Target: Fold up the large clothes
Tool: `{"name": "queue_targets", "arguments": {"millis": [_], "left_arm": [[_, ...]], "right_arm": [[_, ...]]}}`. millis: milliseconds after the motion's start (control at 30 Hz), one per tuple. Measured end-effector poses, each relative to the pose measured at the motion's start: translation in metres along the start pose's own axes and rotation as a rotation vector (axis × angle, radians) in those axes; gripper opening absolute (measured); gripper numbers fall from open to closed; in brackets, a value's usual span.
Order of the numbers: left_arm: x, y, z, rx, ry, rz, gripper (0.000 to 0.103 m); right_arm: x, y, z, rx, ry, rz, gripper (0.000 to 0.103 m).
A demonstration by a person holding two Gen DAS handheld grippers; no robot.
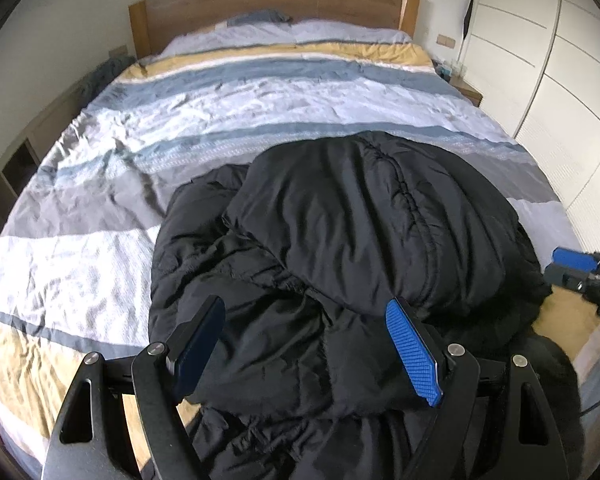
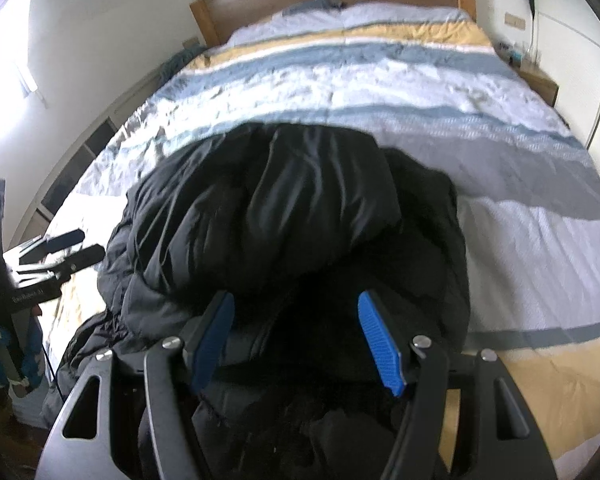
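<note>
Closest to me, the left hand-held gripper hangs tilted down over the near edge of a black padded coat, its blue pads spread wide with nothing pinched between them; the coat's rumpled fabric lies just under and ahead of the fingers. Beside it, the right hand-held gripper is likewise released, its jaws apart above the coat's dark folds, not clamping any cloth that I can see. From each side the other tool shows at the frame's edge, the right one off by the coat's right flank and the left one by its left flank. The coat sits heaped at the foot end of the bed, bunched into a rounded mound with one puffy layer lying over the rest. Beyond it stretches the striped duvet in grey, white, blue and yellow bands, then pillows, and last the wooden headboard against the wall, with white wardrobe doors on the right.
</note>
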State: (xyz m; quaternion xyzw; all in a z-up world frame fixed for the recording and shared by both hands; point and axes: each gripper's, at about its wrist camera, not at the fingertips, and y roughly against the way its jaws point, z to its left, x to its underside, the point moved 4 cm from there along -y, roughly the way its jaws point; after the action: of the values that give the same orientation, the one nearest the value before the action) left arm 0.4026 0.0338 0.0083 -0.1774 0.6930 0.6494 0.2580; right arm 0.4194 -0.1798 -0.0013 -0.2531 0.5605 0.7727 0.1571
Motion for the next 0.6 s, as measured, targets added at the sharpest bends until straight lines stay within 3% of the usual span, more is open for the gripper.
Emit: {"name": "queue_targets", "arguments": {"millis": [333, 433, 600], "left_arm": [[0.016, -0.005, -0.004, -0.077, -0.084, -0.161, 0.082], [0.031, 0.016, -0.007, -0.102, -0.083, -0.206, 0.082], [0.059, 0.088, -0.014, -0.132, -0.065, -0.239, 0.083]], "right_arm": [[-0.008, 0.016, 0.027, -0.019, 0.113, -0.259, 0.063], [0.007, 0.037, 0.041, -0.039, 0.122, -0.31, 0.063], [0.039, 0.101, 0.069, -0.041, 0.121, -0.341, 0.063]]}}
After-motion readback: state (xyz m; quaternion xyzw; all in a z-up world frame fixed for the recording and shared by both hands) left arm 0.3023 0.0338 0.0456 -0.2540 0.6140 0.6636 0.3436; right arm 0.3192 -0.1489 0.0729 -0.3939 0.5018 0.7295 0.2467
